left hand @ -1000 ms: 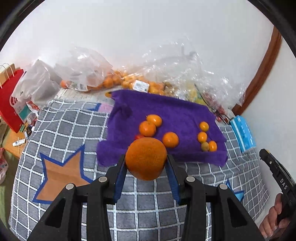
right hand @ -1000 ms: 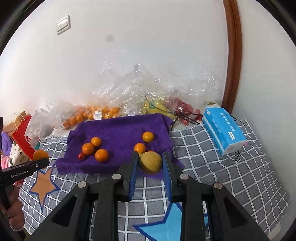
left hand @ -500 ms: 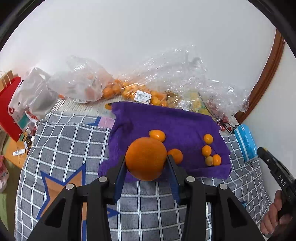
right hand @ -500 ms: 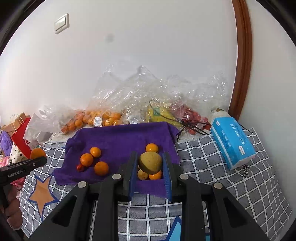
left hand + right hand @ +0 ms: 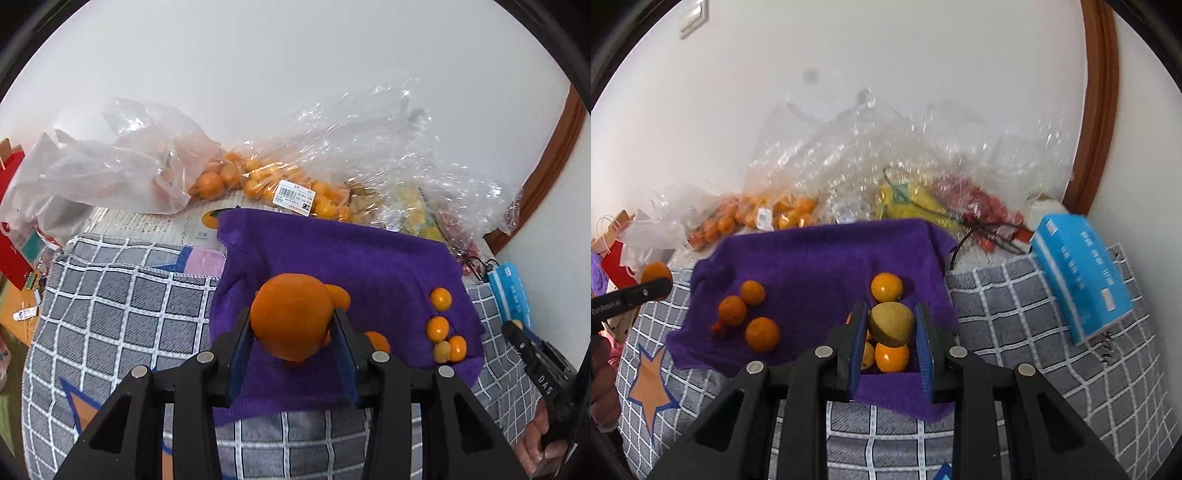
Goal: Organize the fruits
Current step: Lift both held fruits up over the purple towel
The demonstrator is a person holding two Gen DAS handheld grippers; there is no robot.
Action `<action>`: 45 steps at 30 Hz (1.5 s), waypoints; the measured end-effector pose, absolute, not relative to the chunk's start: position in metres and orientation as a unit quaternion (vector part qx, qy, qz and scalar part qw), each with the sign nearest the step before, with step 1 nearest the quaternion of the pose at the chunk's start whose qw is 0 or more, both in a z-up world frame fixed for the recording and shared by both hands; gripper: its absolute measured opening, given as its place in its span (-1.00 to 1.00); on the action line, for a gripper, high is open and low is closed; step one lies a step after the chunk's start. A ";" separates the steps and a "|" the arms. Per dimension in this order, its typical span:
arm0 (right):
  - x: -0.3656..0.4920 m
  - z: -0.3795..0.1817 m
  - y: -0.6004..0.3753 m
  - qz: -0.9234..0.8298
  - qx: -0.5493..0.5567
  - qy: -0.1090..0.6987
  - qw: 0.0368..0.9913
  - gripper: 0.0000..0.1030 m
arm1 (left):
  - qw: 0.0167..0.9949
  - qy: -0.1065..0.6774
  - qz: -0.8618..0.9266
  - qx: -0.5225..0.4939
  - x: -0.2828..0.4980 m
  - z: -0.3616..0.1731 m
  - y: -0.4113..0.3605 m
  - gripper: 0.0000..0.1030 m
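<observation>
In the left wrist view my left gripper (image 5: 291,328) is shut on a large orange (image 5: 290,317), held over the left part of the purple towel (image 5: 351,254). Small oranges (image 5: 439,326) lie in a cluster at the towel's right. My right gripper (image 5: 891,325) is shut on a small yellow-green fruit (image 5: 891,323), just above a small orange (image 5: 893,356) and the right-hand cluster on the purple towel (image 5: 812,266). Three oranges (image 5: 750,314) and a tiny red fruit (image 5: 719,329) lie on the towel's left. The left gripper's tip (image 5: 646,291) with its orange shows at the left edge.
Clear plastic bags of oranges (image 5: 258,181), yellow and red fruit (image 5: 942,206) pile against the wall behind the towel. A blue tissue pack (image 5: 1078,273) lies on the grey checked cover (image 5: 122,306) at the right. A red paper bag (image 5: 11,229) stands far left.
Both grippers have moved forward and down over the towel, each still holding its fruit. The right gripper's fruit now hangs just over the right-hand cluster of small oranges.
</observation>
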State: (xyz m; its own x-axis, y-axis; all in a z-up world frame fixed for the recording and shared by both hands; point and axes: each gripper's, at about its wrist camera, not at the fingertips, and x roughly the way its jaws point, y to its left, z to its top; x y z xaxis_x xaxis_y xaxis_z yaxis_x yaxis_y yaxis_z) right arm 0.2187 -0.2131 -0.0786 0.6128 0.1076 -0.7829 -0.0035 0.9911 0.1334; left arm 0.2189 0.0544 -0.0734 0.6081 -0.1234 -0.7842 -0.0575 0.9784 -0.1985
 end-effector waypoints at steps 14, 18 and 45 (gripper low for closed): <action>0.260 -0.136 -0.219 0.031 0.077 0.468 0.880 -0.50 | 0.872 0.480 -0.015 -0.097 0.266 -0.117 0.050 -0.22; 0.262 -0.144 -0.219 0.033 0.077 0.472 0.878 -0.50 | 0.870 0.486 -0.010 -0.090 0.276 -0.123 0.050 -0.22; 0.269 -0.162 -0.202 0.032 0.028 0.484 0.874 -0.47 | 0.856 0.509 -0.016 -0.094 0.300 -0.145 0.050 -0.21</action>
